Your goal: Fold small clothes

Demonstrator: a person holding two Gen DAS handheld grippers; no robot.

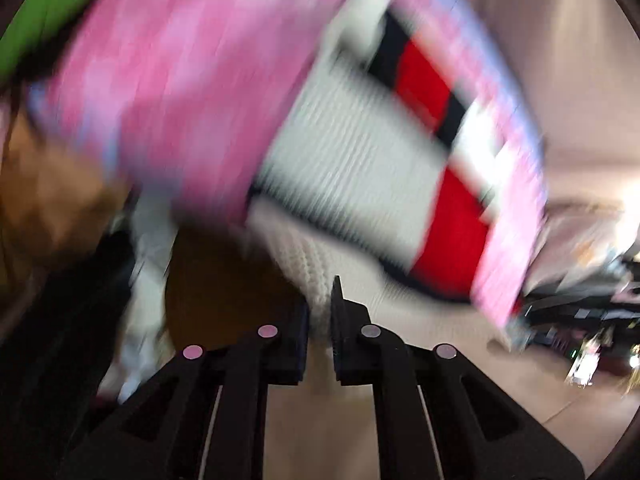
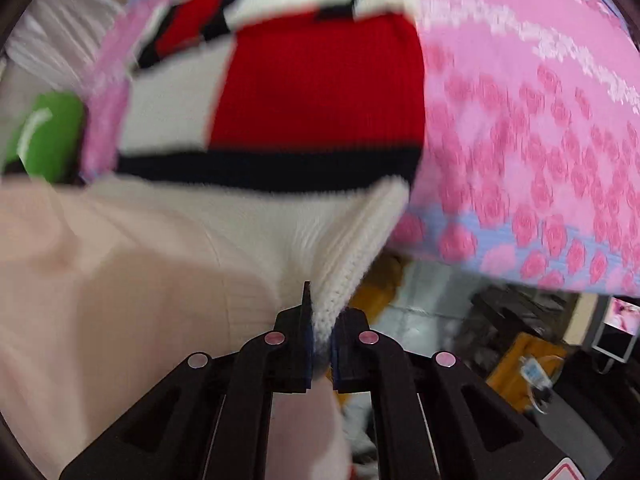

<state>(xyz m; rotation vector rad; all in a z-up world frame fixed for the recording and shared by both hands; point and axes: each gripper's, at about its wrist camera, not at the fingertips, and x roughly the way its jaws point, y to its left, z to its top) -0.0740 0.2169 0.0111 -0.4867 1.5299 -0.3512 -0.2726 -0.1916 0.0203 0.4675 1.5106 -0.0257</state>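
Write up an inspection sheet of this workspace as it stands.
Surface: pink rose-print cloth, blurred by motion.
Job's things: white, red and navy knit garment, lifted by its white edge.
Clutter: green object at cloth's edge; identity unclear.
Grippers: left gripper and right gripper both shut on the white knit edge.
Cables: nothing seen.
Surroundings: yellow-orange item and dark furniture behind, blurred.

Pink cloth (image 2: 520, 120) blocks ahead; open room probably lies below.
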